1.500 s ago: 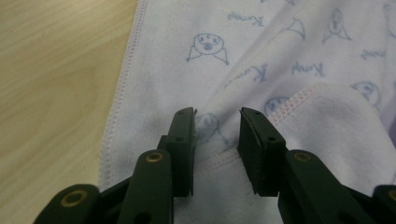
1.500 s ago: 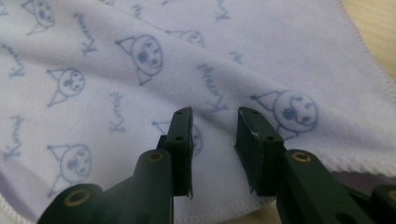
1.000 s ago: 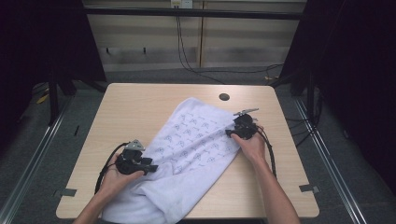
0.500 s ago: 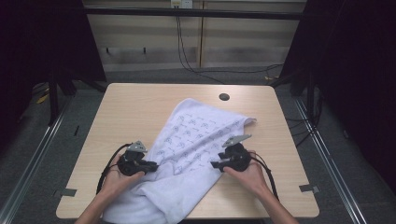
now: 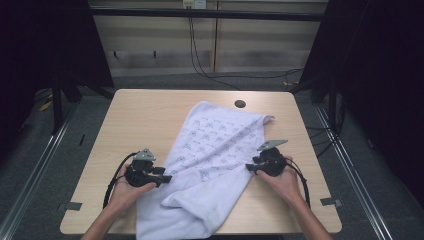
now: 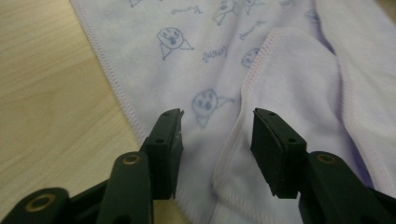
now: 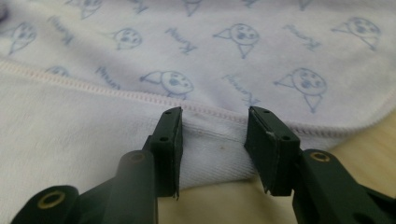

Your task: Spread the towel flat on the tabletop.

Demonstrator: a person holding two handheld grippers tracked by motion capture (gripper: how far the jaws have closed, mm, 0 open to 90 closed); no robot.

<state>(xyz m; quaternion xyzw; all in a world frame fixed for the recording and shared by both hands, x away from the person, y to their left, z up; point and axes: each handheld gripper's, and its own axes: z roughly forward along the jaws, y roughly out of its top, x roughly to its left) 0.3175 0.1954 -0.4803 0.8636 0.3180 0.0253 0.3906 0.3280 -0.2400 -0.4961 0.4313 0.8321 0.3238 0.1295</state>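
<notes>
The bench (image 5: pixel 150 115) carries a pale printed towel (image 5: pixel 220 145) lying slantwise, its long axis running from the far right corner near the round hole (image 5: pixel 240 104) down to the near edge at left-centre, where it hangs over. The left tool (image 5: pixel 162 176), its jaws just opened, straddles a folded hem without pinching. The right tool (image 5: pixel 250 167), jaws just closing, stands half open over the towel's right edge.

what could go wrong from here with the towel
1. The towel hangs over the table's near edge, so a pull could drag more of it off.
2. The right tool has just been closing at the folded hem but presses nothing yet; it might catch only one layer.
3. The left tool has just opened over a fold; closing there may bunch it.
</notes>
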